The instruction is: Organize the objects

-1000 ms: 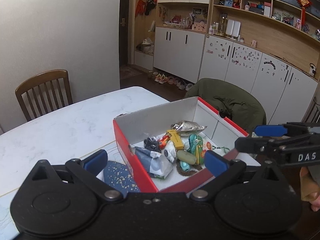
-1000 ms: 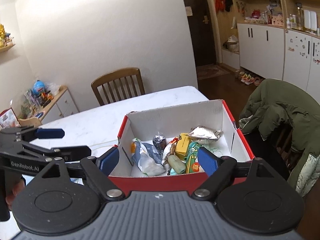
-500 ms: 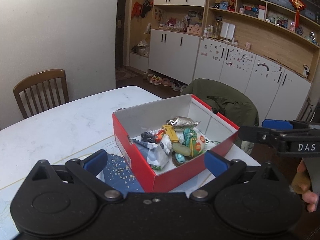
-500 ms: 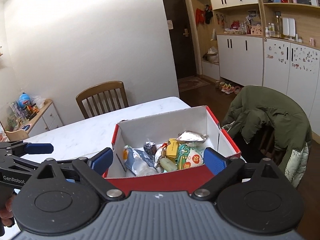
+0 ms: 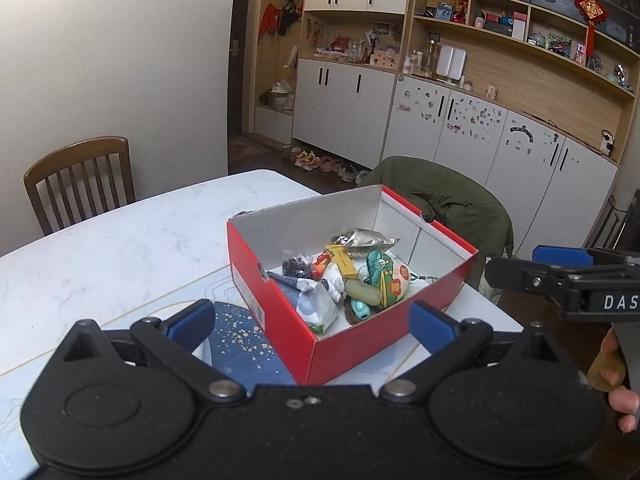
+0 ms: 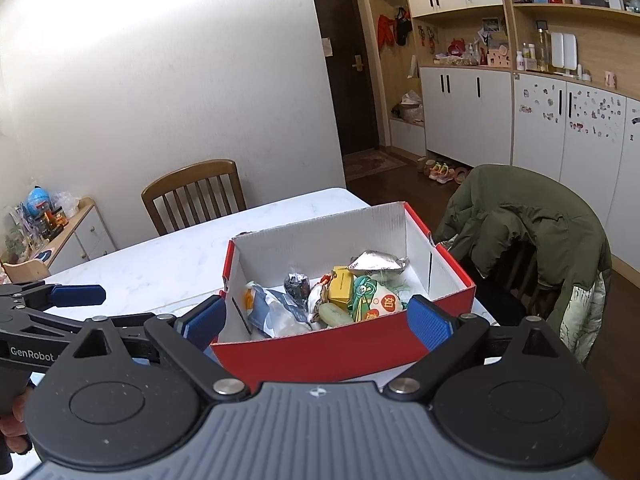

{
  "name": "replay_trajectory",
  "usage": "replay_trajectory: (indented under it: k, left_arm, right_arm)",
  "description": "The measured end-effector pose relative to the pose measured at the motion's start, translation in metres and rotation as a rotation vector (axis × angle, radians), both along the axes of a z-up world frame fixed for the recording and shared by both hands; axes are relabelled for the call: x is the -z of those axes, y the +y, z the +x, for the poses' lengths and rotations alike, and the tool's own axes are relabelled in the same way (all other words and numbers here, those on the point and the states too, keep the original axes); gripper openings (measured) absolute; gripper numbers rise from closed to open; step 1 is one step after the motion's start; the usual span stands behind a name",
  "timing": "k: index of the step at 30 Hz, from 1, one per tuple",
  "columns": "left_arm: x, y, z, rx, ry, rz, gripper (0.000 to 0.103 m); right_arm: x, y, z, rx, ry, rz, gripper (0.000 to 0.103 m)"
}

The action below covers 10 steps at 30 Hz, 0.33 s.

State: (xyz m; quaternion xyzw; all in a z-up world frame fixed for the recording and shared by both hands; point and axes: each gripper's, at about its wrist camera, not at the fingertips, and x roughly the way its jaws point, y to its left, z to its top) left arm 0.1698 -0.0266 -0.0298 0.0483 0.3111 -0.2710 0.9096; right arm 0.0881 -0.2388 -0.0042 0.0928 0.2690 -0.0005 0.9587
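Both grippers have drawn back and risen since a second ago, so the red box (image 5: 352, 332) sits smaller and farther off in each view. It stands open on the white marble table (image 5: 120, 248), near the table's edge, with a dark blue speckled mat (image 5: 240, 344) just beside its near left wall. Inside lies a jumble of small things: a crumpled silver foil packet (image 6: 378, 264) toward the back, a yellow carton (image 6: 341, 290), a green and white pouch (image 5: 386, 280), a pale green oval piece (image 5: 362, 292) and a white and blue bag (image 6: 272, 312) (several more are too tangled to name). The left gripper (image 5: 312, 320) hovers short of the box with its blue pads spread wide, holding nothing. The right gripper (image 6: 316, 320) likewise hangs spread and empty before the near wall. A wooden chair (image 6: 196, 192) stands at the far side of the table, and a green jacket (image 6: 532, 220) drapes over another chair to the right.
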Motion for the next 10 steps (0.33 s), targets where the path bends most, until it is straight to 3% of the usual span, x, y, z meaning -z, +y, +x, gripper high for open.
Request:
replay_trajectory:
  k: [10]
  left_arm:
    - [0.010,0.035,0.009,-0.070,-0.001,0.011,0.103]
  right_arm:
    - [0.004,0.017,0.002,-0.003,0.031,-0.025,0.098]
